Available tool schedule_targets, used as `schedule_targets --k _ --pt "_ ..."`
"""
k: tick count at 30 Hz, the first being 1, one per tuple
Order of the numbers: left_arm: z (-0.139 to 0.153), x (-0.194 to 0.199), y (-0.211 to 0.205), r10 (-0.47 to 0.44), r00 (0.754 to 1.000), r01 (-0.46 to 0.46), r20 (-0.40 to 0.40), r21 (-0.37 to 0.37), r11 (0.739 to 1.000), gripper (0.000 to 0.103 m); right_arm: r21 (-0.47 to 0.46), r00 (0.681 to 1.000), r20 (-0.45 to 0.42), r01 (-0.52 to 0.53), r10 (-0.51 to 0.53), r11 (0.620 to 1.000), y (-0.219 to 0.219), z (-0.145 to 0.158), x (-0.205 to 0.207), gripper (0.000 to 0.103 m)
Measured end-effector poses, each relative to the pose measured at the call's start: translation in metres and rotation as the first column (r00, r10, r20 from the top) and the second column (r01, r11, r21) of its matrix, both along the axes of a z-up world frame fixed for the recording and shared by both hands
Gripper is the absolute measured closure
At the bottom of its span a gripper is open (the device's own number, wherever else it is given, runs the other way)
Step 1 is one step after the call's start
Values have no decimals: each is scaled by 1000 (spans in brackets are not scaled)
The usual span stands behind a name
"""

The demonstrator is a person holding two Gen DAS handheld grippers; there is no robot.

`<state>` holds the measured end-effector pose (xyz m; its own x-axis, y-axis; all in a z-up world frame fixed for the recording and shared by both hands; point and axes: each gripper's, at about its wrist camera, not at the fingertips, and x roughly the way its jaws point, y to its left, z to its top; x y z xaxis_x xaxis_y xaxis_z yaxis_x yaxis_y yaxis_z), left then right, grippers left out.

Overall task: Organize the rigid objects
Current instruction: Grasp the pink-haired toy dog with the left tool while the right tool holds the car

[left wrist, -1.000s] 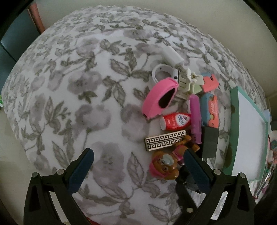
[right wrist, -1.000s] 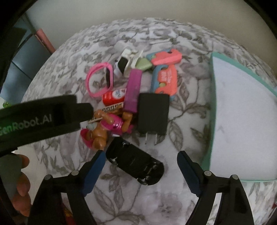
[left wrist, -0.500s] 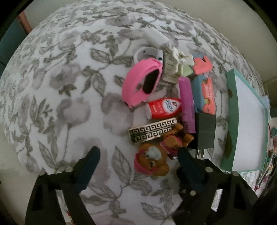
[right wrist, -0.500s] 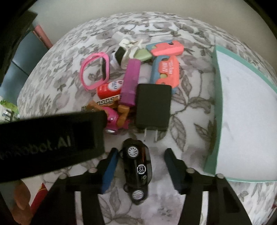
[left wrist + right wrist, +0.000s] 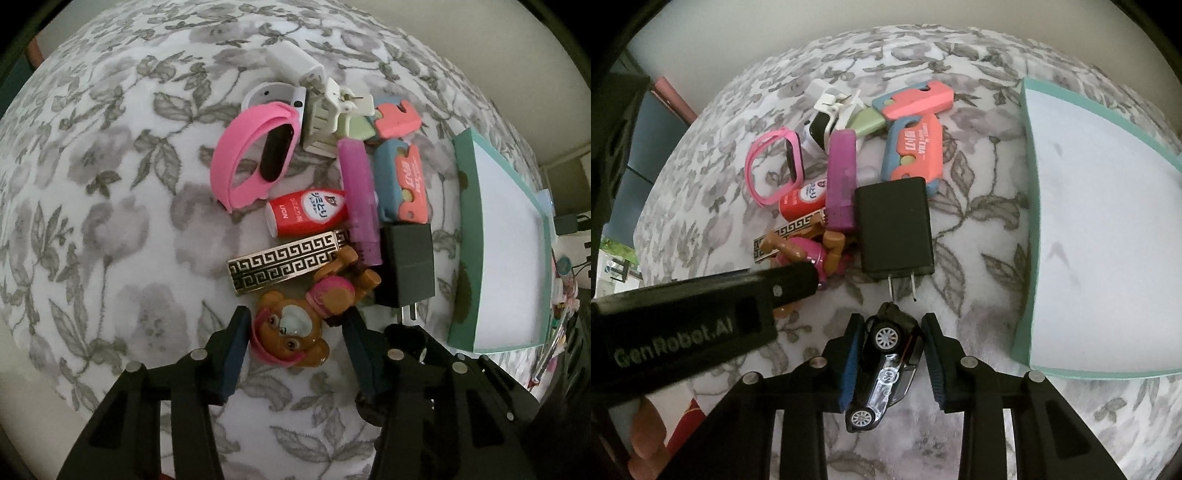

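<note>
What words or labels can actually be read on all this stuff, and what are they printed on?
"GenRobot.AI": side of the left gripper.
"LION": red bottle; its Japanese lettering is too blurred to read.
"CS", or something close: toy car, uncertain.
Coral-and-blue tool: white print too blurred to read.

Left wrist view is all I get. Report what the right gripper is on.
Observer: The right gripper has a glossy black toy car between its jaws, which are closing; the pads look to be touching it.
Operator: Give me the car's pose.
Observer: It lies on its side, wheels facing the camera.
Operator: Say what crowds it.
Observer: The metal prongs of the black plastic wall charger end right at the car's far end.
</note>
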<state>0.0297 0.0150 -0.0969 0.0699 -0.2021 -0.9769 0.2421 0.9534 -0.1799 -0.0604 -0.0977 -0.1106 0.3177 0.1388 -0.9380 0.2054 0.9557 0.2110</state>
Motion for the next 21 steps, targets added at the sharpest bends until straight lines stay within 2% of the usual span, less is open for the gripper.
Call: schedule_targets --k 7,12,21 --pt "-5 -13 -12 -24 1000 25 -4 8 1000 51 17 1000 -7 20 -20 1000 -9 -1 -1 69" --pt "-24 -20 -25 -43 998 44 -45 10 999 52 9 1000 -17 8 -8 1000 -7 0 -6 69" --pt "-33 -28 -39 -61 998 62 -32 31 998 52 -10 999 -40 -9 8 1000 2 2 -12 68"
